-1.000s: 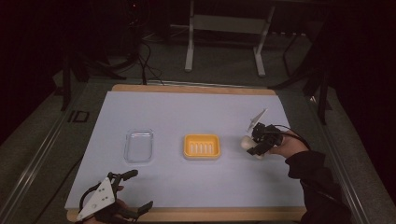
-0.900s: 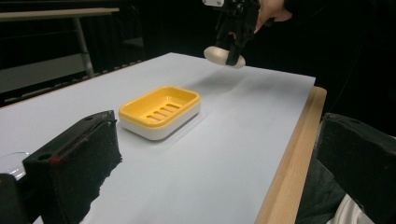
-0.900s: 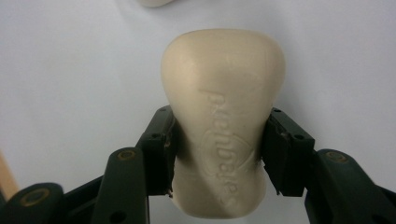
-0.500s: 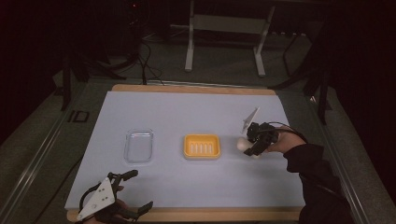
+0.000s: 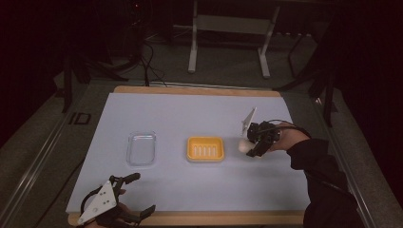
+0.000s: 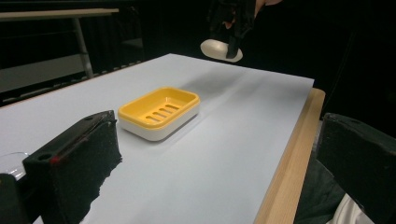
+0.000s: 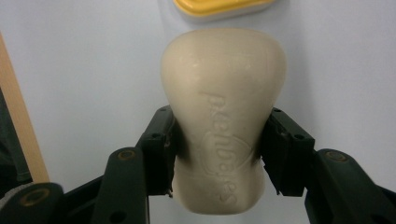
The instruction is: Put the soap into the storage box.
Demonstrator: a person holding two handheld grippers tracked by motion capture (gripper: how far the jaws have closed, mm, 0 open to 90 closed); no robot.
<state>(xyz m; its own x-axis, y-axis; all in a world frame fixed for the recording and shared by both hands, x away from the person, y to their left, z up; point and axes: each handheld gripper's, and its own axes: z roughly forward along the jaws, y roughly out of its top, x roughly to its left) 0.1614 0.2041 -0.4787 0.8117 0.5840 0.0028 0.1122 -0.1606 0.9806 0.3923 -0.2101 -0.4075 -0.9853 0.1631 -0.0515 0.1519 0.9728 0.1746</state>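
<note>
The right gripper (image 5: 251, 147) is clamped on a bar of soap (image 7: 223, 116), a smooth, cream-coloured, waxy block with rounded corners and a slightly pinched waist where the black jaws press in from either side; raised lettering runs along its upper face, too soft-edged to read with confidence. In the right gripper view the soap stands out beyond the pads (image 7: 163, 154), its broad end pointing toward the yellow soap dish (image 7: 223, 8), whose near rim shows at the top of that picture. In the high view the soap (image 5: 243, 147) is a pale blob held just right of the dish (image 5: 205, 148), close to it but apart, and the left gripper view shows it (image 6: 219, 49) lifted clear above the table surface with the right gripper (image 6: 231, 28) reaching down onto it. The dish is a rounded rectangle of glossy yellow plastic with a row of narrow drain slots in its floor, seated in a white base (image 6: 154, 133). Left of it lies a shallow clear plastic tray (image 5: 141, 148), also rectangular with rounded corners, glinting along its rim. All rest on a matte, pale blue-grey mat (image 5: 190, 114) laid over a light wooden tabletop (image 5: 195, 90), whose edge shows as a tan strip. The left gripper (image 5: 136, 194) sits at the near-left edge of the table, its blocky, foam-textured black jaws spread wide with nothing between them.
</note>
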